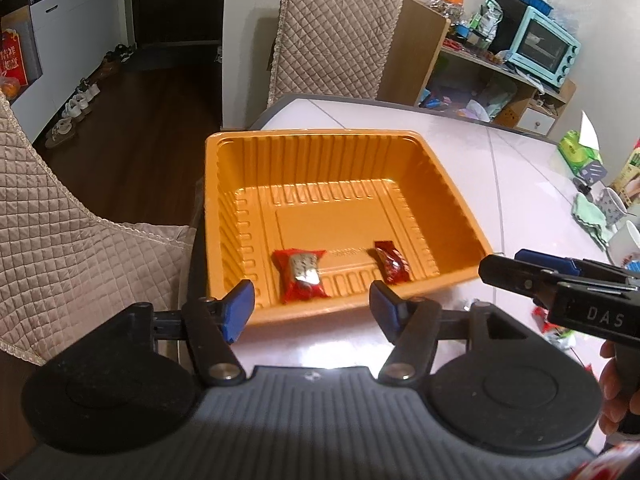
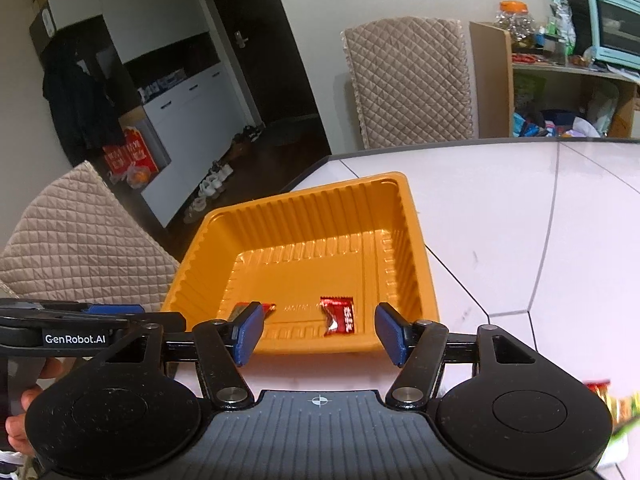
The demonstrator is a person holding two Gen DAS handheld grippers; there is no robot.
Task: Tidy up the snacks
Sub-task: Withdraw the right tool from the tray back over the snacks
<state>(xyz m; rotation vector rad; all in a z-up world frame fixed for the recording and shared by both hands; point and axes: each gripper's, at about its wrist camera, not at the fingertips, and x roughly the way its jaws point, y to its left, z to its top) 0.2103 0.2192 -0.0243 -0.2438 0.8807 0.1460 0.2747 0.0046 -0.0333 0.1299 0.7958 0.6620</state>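
An orange plastic tray (image 1: pixel 224 216) stands on the white table, also in the right wrist view (image 2: pixel 416 240). Two red snack packets lie in its near part: a larger one with a silver label (image 1: pixel 302 274) and a small dark red one (image 1: pixel 392 266), which also shows in the right wrist view (image 2: pixel 339 316). My left gripper (image 1: pixel 312 308) is open and empty, just short of the tray's near rim. My right gripper (image 2: pixel 320 334) is open and empty at the same rim; it shows from the side in the left wrist view (image 1: pixel 516 270).
Loose snack wrappers lie on the table at the near right (image 1: pixel 556 324) (image 2: pixel 608 400). Quilted chairs stand at the left (image 1: pixel 72 240) and behind the table (image 1: pixel 332 36). A green tissue pack (image 1: pixel 576 152) and cups stand at the far right.
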